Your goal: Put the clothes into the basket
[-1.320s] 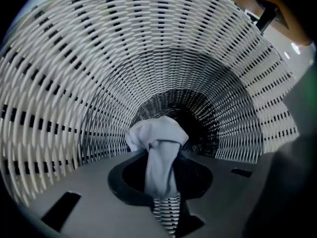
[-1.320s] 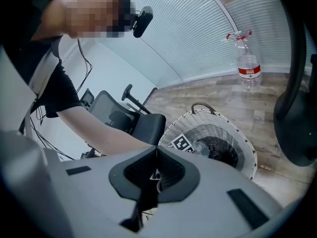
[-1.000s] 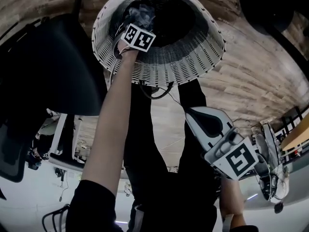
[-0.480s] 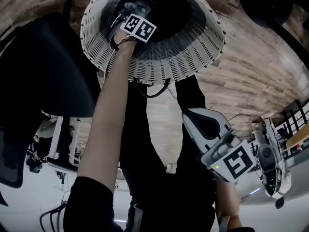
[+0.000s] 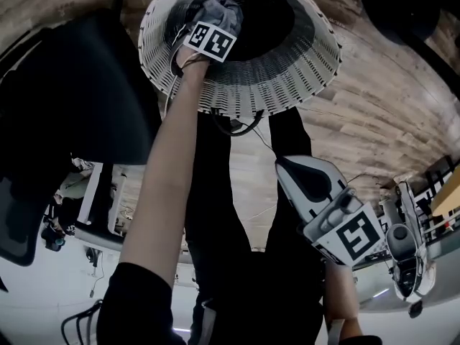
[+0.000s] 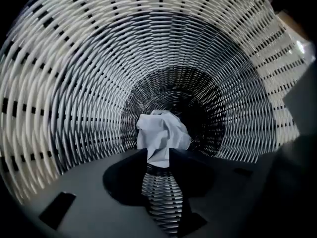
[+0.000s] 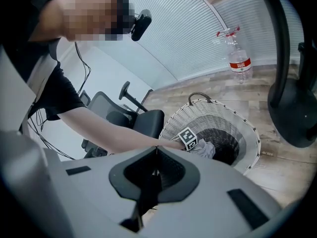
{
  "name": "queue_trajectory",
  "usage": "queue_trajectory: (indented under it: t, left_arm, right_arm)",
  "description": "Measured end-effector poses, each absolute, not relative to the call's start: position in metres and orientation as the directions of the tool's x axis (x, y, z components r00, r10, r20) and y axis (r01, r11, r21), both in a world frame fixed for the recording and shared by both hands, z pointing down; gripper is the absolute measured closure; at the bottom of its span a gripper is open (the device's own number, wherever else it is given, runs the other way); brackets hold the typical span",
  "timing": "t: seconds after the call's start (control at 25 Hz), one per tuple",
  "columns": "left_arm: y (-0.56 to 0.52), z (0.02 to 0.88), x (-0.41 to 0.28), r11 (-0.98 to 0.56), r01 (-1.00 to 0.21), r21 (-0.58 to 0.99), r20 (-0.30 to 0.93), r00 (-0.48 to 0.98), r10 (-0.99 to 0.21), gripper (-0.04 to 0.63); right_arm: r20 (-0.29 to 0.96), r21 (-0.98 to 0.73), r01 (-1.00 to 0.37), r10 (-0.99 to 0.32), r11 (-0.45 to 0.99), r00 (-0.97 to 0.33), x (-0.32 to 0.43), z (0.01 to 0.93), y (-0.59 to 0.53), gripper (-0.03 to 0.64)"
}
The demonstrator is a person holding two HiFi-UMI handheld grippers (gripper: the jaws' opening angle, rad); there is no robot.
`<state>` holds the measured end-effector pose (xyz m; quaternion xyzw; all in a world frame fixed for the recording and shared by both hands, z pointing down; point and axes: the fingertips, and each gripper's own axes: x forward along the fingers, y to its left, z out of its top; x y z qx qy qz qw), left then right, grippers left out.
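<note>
A white wicker basket [image 5: 287, 85] stands on the wooden floor, and my left gripper [image 5: 215, 27] reaches straight down into it. A crumpled pale grey cloth [image 6: 161, 133] sits pinched between the tips of my left gripper [image 6: 158, 155]. Its jaws are opening, and the basket wall [image 6: 74, 58] rings it all round. The cloth [image 5: 224, 11] shows just past the marker cube. My right gripper [image 5: 282, 164] hangs nearer to me, apart from the basket, shut with nothing in it. In the right gripper view, my right gripper [image 7: 156, 148] points at the basket [image 7: 247, 128] and the cloth [image 7: 205, 150].
A black office chair [image 5: 79, 99] stands left of the basket, also seen as the chair [image 7: 143, 120]. A spray bottle [image 7: 239, 58] stands on the floor beyond the basket. Another dark chair base [image 7: 292, 108] is at the right. A cable [image 5: 237, 129] hangs by the basket's near rim.
My left gripper has shifted a little inside the basket, and more of the pale cloth now shows beyond its marker cube. The right gripper has stayed about where it was.
</note>
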<state>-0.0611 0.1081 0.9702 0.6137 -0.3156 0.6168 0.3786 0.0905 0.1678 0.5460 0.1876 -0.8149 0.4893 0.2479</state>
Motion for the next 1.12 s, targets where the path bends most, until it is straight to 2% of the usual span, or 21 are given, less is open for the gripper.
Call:
queue_trajectory:
  t: [0.56,0.76,1.12]
  left_arm:
    - [0.099,0.889,-0.065,-0.468,-0.879,0.095,0.995,0.088,0.037,0.461]
    - [0.096,0.850,-0.054,-0.432,-0.888,0.156,0.987,0.161,0.025,0.462]
    - [0.120,0.787,-0.055,-0.420,-0.892,0.168,0.985,0.166,0.043,0.498]
  right_arm:
    - [0.542,-0.686,-0.499,-0.085,0.529,-0.836,0.075,0.490,0.139,0.600]
    - [0.541,-0.666,-0.490,-0.088,0.562,-0.836,0.081,0.466,0.129,0.600]
    - [0.524,-0.654,-0.462,-0.082,0.599,-0.848,0.083,0.415,0.126,0.600]
